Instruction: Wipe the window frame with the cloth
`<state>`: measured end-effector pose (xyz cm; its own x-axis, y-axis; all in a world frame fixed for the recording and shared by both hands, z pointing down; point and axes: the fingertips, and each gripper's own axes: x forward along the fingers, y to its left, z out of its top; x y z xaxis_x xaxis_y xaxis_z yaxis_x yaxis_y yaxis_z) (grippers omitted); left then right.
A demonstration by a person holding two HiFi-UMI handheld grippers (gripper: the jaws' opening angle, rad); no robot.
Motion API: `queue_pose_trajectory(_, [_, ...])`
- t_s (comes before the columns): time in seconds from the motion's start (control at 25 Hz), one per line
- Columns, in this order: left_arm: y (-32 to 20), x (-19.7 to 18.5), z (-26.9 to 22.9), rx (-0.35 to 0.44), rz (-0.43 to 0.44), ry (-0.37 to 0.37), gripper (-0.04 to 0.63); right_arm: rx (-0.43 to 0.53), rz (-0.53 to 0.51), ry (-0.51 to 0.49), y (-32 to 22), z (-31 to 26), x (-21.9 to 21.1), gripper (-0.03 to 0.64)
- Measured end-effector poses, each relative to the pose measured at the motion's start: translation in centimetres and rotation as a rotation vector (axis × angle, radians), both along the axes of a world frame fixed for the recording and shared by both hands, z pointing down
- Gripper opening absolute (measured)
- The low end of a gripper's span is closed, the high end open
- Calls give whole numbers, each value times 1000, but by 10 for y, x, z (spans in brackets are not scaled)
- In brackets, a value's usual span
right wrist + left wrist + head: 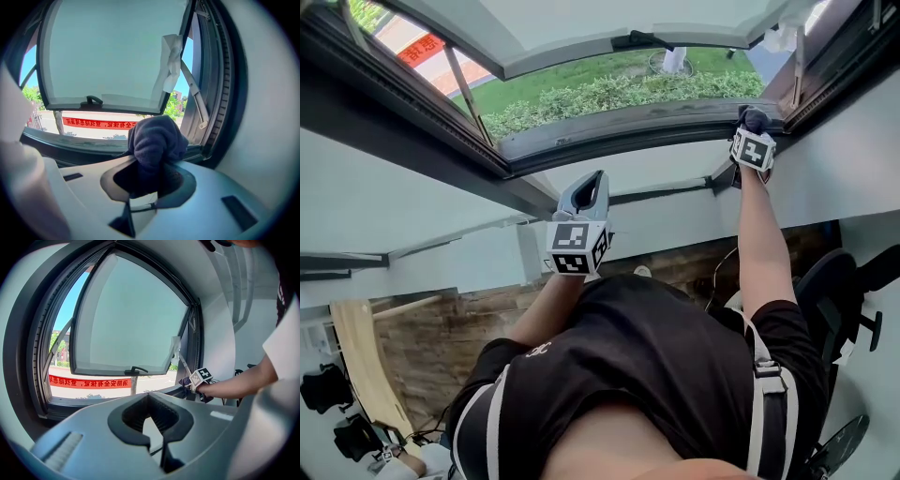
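Observation:
The dark grey window frame (619,131) runs across the top of the head view, its sash swung outward. My right gripper (753,148) is at the frame's lower right corner, shut on a bunched dark blue cloth (157,140). The cloth (755,117) rests against the bottom rail (93,145) close to the corner. My left gripper (589,187) hangs lower, in front of the white sill wall, apart from the frame. In its own view the left gripper (148,397) is shut with nothing in it, and the right gripper (201,377) shows at the rail's right end.
The open sash carries a black handle (93,101) and a white scrap (171,56) at its corner. A metal stay arm (194,103) crosses the right opening. A hedge (619,94) and a red banner (89,380) lie outside. An office chair (844,281) stands at the right.

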<state>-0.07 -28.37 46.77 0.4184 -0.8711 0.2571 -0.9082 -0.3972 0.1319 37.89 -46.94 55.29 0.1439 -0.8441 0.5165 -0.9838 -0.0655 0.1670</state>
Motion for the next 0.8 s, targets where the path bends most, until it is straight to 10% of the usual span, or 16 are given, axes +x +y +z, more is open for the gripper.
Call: queue_pose_trajectory(0.8, [-10, -3, 3, 2, -33, 7, 9, -193, 83, 116, -19, 5, 88, 72])
